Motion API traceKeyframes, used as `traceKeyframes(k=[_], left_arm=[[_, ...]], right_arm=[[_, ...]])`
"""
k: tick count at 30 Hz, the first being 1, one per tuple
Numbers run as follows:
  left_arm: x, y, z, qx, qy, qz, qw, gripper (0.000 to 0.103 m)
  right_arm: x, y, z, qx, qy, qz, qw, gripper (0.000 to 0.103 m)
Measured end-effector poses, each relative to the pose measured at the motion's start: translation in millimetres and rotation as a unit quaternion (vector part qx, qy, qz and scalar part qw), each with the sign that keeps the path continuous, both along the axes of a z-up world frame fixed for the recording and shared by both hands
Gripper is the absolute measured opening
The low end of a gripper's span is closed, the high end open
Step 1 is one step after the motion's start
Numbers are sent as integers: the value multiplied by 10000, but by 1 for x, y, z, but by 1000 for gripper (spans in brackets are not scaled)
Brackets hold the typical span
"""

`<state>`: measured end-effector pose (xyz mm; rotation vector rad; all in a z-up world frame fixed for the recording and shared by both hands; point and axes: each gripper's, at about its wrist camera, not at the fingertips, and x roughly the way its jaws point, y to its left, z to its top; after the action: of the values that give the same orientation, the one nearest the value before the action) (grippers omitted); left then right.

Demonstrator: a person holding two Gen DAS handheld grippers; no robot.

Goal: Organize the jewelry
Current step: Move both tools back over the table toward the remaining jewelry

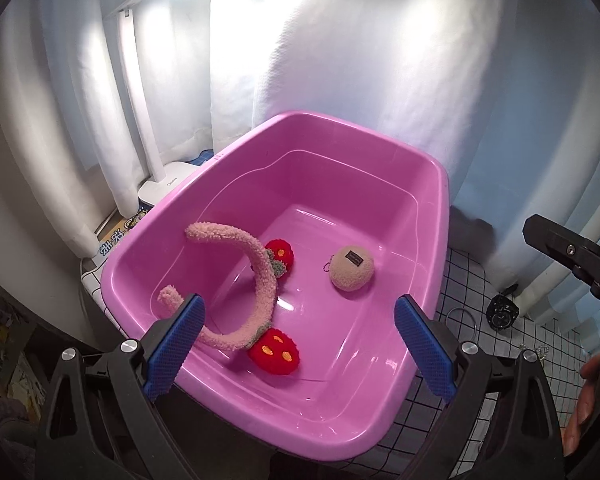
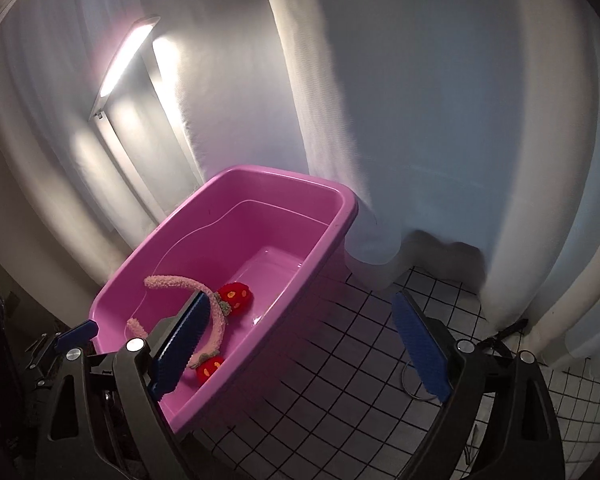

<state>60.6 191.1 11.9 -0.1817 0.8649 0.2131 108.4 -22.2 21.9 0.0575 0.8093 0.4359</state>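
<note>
A pink plastic tub [image 1: 440,184] stands on a checked cloth. Inside lie a fuzzy pink headband [image 1: 256,276] with two red strawberry pompoms [image 1: 274,350] and a round beige plush charm [image 1: 352,268]. My left gripper [image 1: 300,344] is open and empty, hovering over the tub's near side. My right gripper [image 2: 304,348] is open and empty, above the tub's right rim [image 2: 340,220] and the cloth. The headband shows in the right wrist view [image 2: 216,320]. A thin metal ring [image 1: 462,320], a black object [image 1: 502,312] and a bead chain [image 1: 534,350] lie on the cloth right of the tub.
White curtains [image 1: 340,60] hang close behind the tub. A white desk lamp [image 1: 164,184] stands at the tub's far left, lit. The checked cloth [image 2: 340,380] spreads to the right. The metal ring shows in the right wrist view [image 2: 410,384]. The other gripper's body [image 1: 572,256] is at right.
</note>
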Motion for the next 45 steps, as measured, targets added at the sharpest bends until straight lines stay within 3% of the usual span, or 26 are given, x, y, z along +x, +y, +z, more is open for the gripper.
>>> traceKeyframes(k=[11, 19, 30, 45], left_arm=[[-32, -72, 14, -1, -184, -240, 9995, 95], [-53, -140, 9, -123, -205, -438, 9988, 97], [-73, -219, -39, -74, 175, -722, 9972, 97], [-85, -244, -86, -6, 703, -873, 9937, 97]], right_arm=[[-80, -161, -37, -81, 285, -1291, 9912, 89], [-125, -252, -60, -29, 524, -1814, 9820, 89], [-154, -306, -92, -101, 804, -1685, 9824, 89], [-158, -321, -118, -112, 1021, -1772, 9788, 89]])
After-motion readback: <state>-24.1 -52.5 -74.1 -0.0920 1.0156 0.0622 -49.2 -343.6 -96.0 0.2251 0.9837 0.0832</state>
